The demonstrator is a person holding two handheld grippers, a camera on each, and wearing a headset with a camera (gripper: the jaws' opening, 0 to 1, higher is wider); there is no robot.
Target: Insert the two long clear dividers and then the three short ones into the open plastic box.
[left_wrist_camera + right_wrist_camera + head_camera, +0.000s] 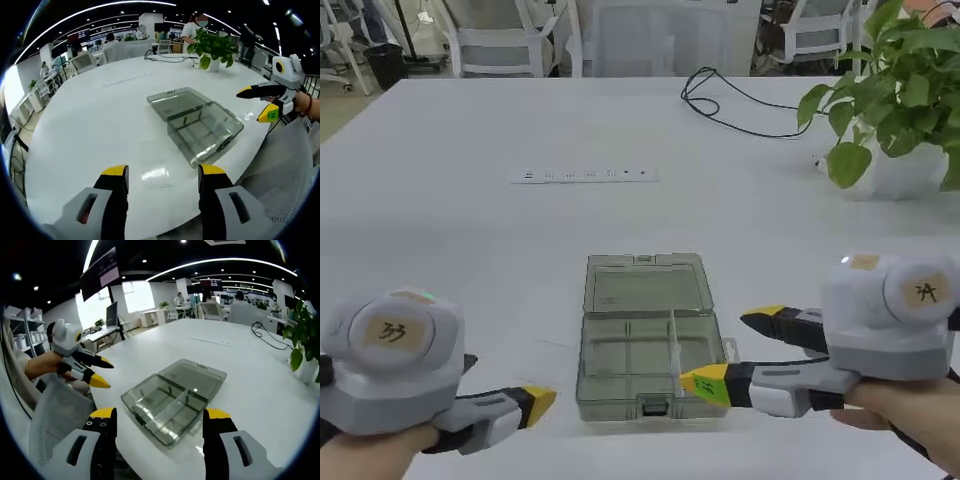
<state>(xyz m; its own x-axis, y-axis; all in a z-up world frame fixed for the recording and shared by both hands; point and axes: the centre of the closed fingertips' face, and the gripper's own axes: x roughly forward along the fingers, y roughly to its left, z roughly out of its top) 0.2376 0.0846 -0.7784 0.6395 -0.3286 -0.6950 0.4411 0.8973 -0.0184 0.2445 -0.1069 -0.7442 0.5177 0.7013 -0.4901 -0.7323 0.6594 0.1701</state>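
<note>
- Box (620, 362) open on desk (470, 230), lid (645, 285) flat behind.
- Clear divider (675, 345) standing inside.
- L claw (163, 172) open, empty, left of box.
- R claw (160, 414) open, empty, by box.

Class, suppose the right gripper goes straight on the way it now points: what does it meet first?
Probably the open plastic box: it lies dead ahead between the open jaws of the right gripper, though depth is unclear.
</note>
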